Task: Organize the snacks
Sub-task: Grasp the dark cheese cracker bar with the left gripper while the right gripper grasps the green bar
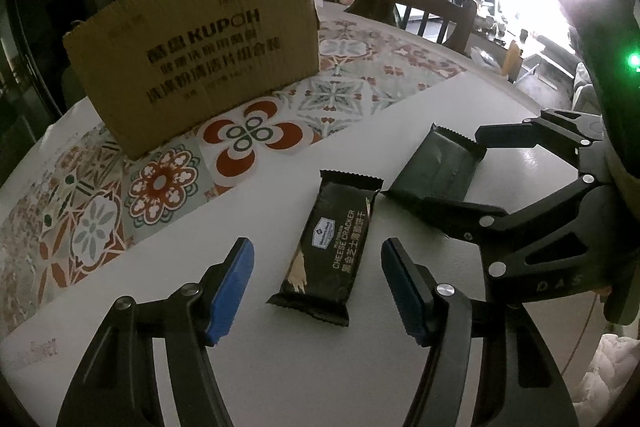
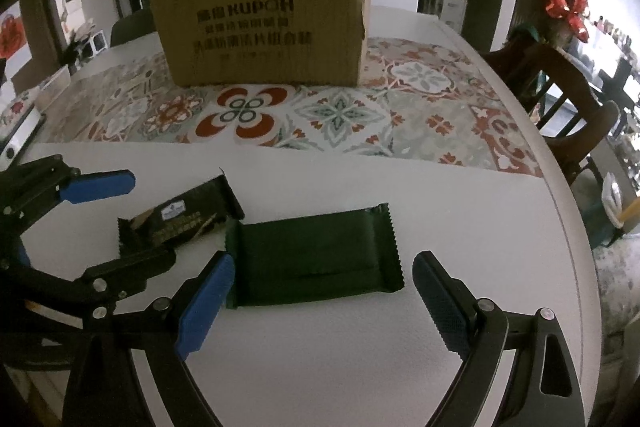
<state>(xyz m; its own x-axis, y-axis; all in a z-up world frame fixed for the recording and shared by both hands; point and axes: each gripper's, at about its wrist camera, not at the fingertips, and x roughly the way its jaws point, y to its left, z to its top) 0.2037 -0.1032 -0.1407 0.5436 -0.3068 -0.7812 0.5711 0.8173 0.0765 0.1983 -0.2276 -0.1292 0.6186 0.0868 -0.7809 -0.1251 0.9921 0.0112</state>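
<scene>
- Nearest in the left wrist view, the left gripper (image 1: 317,291) points down at a white bench (image 1: 280,367). Its two blue-padded fingers (image 1: 230,293) stand apart, released, gripping nothing.
- Between those fingers, flat on the bench and touching neither pad, lies a black snack packet printed "CHEESE CRACKER" (image 1: 330,251). Its long side runs away from the camera.
- Nearest in the right wrist view, the right gripper (image 2: 324,301) also points down at the bench, its fingers (image 2: 206,307) spread wide and released.
- A plain dark green snack packet (image 2: 314,257) lies flat between them, set crosswise. Its left end sits just at the tip of the left pad; whether they touch cannot be told. The right pad stands clear of it.
- The two packets lie side by side, the cheese cracker packet to the left, with neighbouring corners almost meeting.
- Each gripper shows in the other's view: the right one at the right edge of the left view, around the green packet, and the left one at the left edge of the right view, around the cheese cracker packet.
- Beyond the packets, a patterned mat (image 2: 344,119) with red, green and grey tile motifs crosses the bench.
- On the mat, well beyond both packets, stands a brown cardboard box (image 2: 264,27) printed "KUPOH" with lines of Chinese text.
- Farthest off, a dark wooden chair (image 2: 560,99) stands at the right of the bench, and a red bow-shaped ornament (image 2: 568,13) shows behind it.
</scene>
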